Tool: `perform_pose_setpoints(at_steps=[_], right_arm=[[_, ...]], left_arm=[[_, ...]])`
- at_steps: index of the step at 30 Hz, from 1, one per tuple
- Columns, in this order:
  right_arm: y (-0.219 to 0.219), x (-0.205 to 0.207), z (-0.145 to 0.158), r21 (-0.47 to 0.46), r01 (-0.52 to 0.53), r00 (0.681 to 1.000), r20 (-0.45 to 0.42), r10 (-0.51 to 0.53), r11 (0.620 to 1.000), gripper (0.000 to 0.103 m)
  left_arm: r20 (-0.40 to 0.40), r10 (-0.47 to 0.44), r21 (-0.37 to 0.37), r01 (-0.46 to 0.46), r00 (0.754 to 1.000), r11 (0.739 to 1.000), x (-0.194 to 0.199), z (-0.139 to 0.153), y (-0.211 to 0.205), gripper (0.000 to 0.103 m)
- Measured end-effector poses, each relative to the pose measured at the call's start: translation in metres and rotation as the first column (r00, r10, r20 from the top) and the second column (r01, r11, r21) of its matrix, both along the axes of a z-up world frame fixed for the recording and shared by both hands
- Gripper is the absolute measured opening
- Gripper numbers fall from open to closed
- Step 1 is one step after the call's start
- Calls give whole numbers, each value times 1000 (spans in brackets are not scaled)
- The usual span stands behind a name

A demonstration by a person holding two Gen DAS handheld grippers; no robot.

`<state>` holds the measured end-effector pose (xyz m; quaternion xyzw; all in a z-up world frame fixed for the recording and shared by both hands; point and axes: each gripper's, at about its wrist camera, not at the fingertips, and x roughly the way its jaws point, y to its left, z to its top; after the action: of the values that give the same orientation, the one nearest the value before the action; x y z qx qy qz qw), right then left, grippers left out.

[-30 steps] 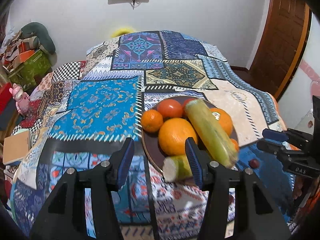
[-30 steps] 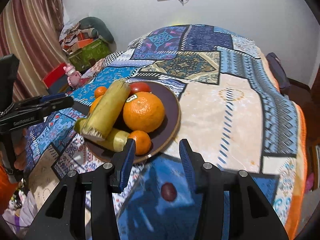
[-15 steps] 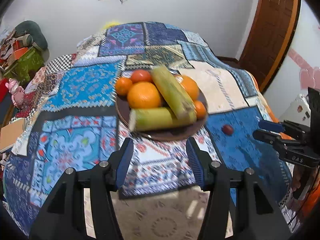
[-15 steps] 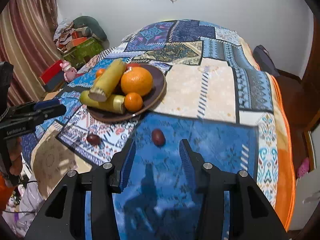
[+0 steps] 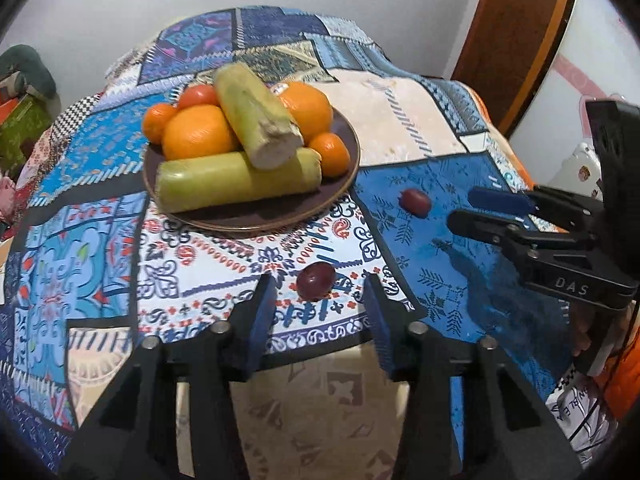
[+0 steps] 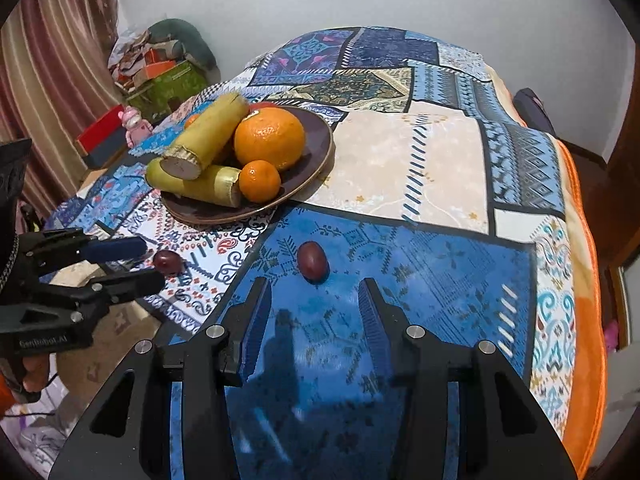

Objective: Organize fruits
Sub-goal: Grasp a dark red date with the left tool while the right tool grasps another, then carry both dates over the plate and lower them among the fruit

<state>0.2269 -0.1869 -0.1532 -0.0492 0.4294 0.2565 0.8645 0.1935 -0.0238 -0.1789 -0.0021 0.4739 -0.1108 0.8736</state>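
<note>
Two dark fruits lie on patchwork blanket beside plate.

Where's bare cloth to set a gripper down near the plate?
Free: the cream patch right of the plate, and the blue patch beyond the right date. Crowded: the plate itself, and around the left date by the left gripper.

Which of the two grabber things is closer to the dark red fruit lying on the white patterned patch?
Left. The left gripper is open with that fruit just ahead of its fingers. The right gripper is off to the side, facing the other dark fruit on the blue patch.
</note>
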Motion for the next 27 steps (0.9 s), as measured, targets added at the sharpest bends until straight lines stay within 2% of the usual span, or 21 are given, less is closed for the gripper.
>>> perform_pose_setpoints(at_steps=[8, 13, 16, 27], right_arm=[[10, 11, -11, -18, -20, 1000, -16, 19, 1000, 32], [17, 15, -14, -22, -32, 999, -22, 32, 999, 25], [21, 16, -17, -23, -41, 999, -32, 40, 999, 18], [22, 16, -11, -21, -41, 999, -20, 40, 999, 18]], left_arm=[[-4, -10, -6, 10, 1000, 1000, 9, -8, -6, 35], [9, -4, 30, 4, 1000, 1000, 10, -12, -8, 22], [10, -2, 20, 2, 1000, 1000, 10, -12, -5, 21], [15, 20, -7, -19, 1000, 1000, 6, -4, 4, 21]])
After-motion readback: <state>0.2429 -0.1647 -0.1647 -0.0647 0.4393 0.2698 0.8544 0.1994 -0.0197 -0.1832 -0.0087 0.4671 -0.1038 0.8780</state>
